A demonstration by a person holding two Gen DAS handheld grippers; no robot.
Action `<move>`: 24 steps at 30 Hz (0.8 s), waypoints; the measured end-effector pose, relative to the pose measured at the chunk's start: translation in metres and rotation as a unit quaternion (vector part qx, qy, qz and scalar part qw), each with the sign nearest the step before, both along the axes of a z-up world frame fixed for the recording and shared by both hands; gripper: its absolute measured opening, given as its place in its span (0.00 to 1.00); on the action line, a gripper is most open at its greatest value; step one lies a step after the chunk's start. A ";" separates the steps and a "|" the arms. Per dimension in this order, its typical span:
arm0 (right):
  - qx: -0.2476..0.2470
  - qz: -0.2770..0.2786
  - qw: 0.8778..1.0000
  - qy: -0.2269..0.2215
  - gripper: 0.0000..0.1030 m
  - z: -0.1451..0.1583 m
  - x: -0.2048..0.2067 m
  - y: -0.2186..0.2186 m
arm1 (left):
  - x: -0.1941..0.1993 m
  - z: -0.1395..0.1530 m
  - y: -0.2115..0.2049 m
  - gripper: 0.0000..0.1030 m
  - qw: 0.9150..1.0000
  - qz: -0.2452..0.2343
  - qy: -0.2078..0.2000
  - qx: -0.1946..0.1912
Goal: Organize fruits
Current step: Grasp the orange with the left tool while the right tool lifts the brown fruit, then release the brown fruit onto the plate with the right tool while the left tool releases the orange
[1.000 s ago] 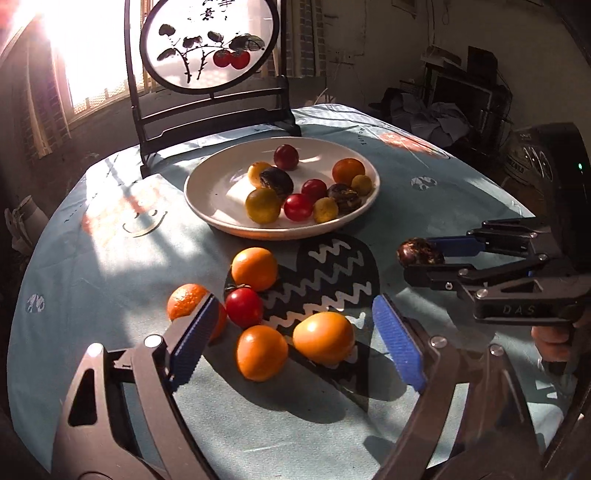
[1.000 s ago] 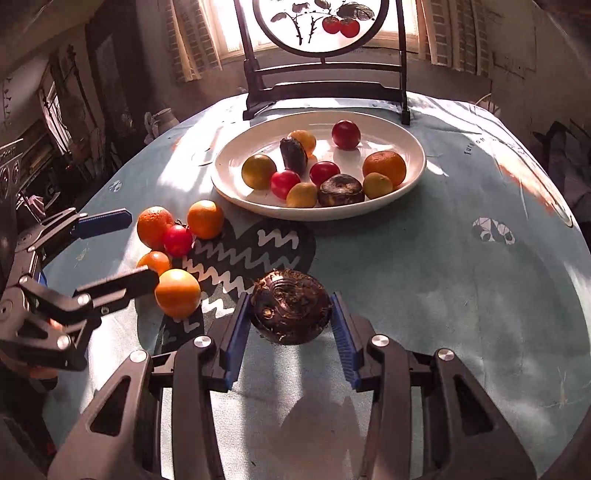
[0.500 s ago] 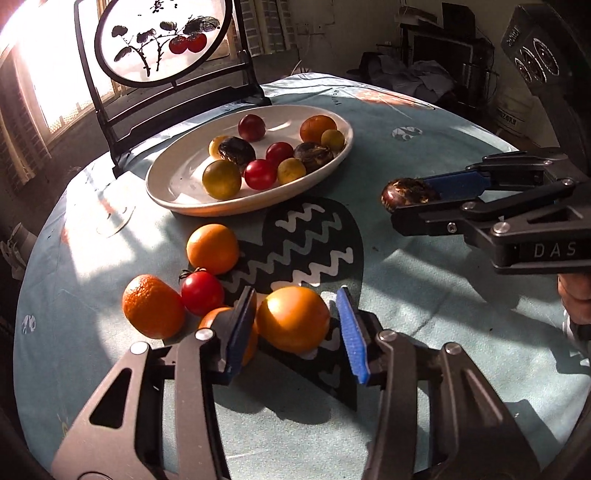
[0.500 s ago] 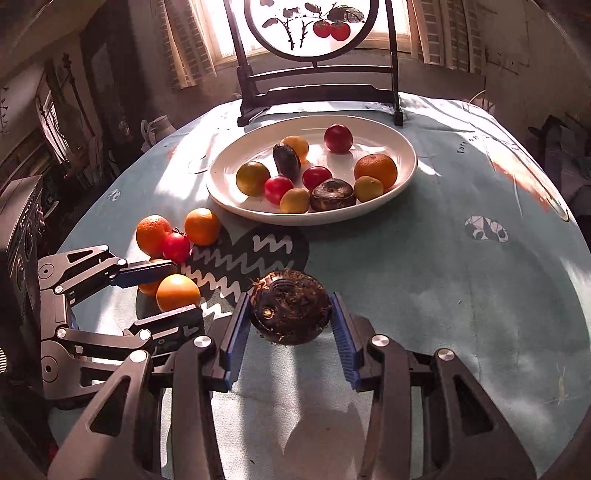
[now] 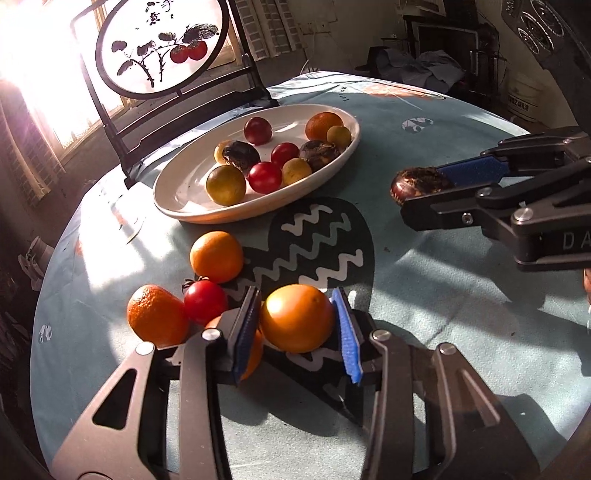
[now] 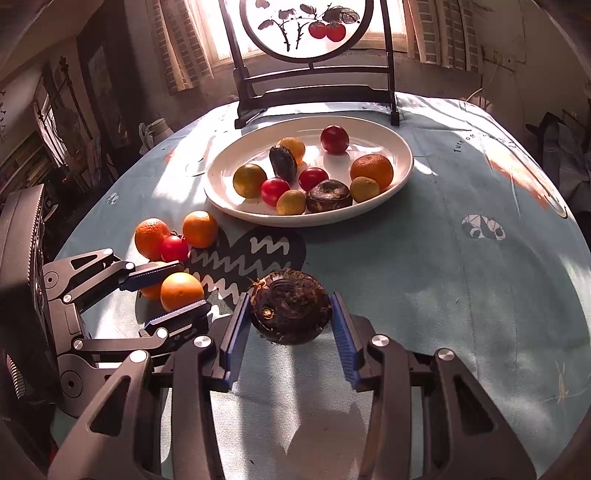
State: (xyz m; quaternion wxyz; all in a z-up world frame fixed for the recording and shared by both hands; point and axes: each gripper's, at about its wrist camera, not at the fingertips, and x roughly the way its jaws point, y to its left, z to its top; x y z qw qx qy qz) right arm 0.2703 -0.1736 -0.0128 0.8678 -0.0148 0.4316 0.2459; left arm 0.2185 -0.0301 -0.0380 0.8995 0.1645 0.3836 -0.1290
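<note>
My left gripper point(image 5: 297, 325) is shut on an orange point(image 5: 296, 318) at the table's near left; it also shows in the right wrist view point(image 6: 168, 291) around that orange point(image 6: 181, 290). My right gripper point(image 6: 290, 328) is shut on a dark brown water chestnut point(image 6: 290, 312) and holds it above the cloth; it appears in the left wrist view point(image 5: 424, 192) with the chestnut point(image 5: 419, 183). A white oval plate point(image 5: 184, 184) holds several oranges, tomatoes, yellow fruits and dark chestnuts. Loose beside my left gripper lie two oranges point(image 5: 216, 256) point(image 5: 157, 314), a red tomato point(image 5: 205, 301) and a partly hidden orange point(image 5: 255, 354).
A dark wooden stand with a round painted panel point(image 6: 306, 29) stands behind the plate point(image 6: 221, 177). The round table has a light blue cloth with a dark zigzag patch point(image 5: 317, 243). A window glares at the back left. Clutter lines the room's right side.
My left gripper moved forward over the nearest orange and closed on it. My right gripper kept its hold on the chestnut and stayed about where it was.
</note>
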 end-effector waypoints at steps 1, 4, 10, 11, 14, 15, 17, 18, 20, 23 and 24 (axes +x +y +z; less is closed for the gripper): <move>0.001 0.000 1.000 -0.001 0.42 0.000 0.000 0.000 | 0.000 0.001 0.001 0.40 1.000 0.000 0.002 -0.005; 0.003 0.001 1.000 -0.002 0.42 0.002 -0.001 -0.001 | -0.001 0.004 0.003 0.40 1.000 0.000 0.008 -0.028; 0.009 0.004 1.000 -0.007 0.42 0.003 -0.003 0.000 | -0.007 0.018 0.010 0.40 0.998 0.005 -0.011 -0.064; 0.011 0.004 1.000 -0.010 0.42 0.003 -0.003 0.001 | -0.006 0.022 0.014 0.40 0.997 0.005 -0.009 -0.080; 0.019 0.003 0.999 -0.027 0.42 0.004 -0.002 0.002 | 0.004 0.034 0.029 0.40 0.990 0.018 0.003 -0.140; 0.021 -0.001 0.999 -0.037 0.42 0.005 -0.001 0.003 | 0.009 0.037 0.034 0.40 0.988 0.026 0.004 -0.150; 0.026 -0.008 0.997 -0.068 0.42 0.007 0.002 0.007 | 0.023 0.042 0.039 0.40 0.986 0.047 0.002 -0.157; 0.026 -0.009 0.996 -0.084 0.42 0.009 0.005 0.009 | 0.032 0.043 0.041 0.40 0.986 0.057 0.001 -0.155; 0.028 -0.012 0.993 -0.112 0.42 0.013 0.015 0.013 | 0.051 0.048 0.046 0.40 0.985 0.078 -0.003 -0.154; 0.037 -0.031 0.991 -0.125 0.42 0.018 0.040 0.016 | 0.082 0.053 0.051 0.40 0.983 0.100 -0.017 -0.150; 0.040 -0.037 0.991 -0.124 0.42 0.018 0.049 0.016 | 0.092 0.054 0.054 0.40 0.982 0.108 -0.017 -0.153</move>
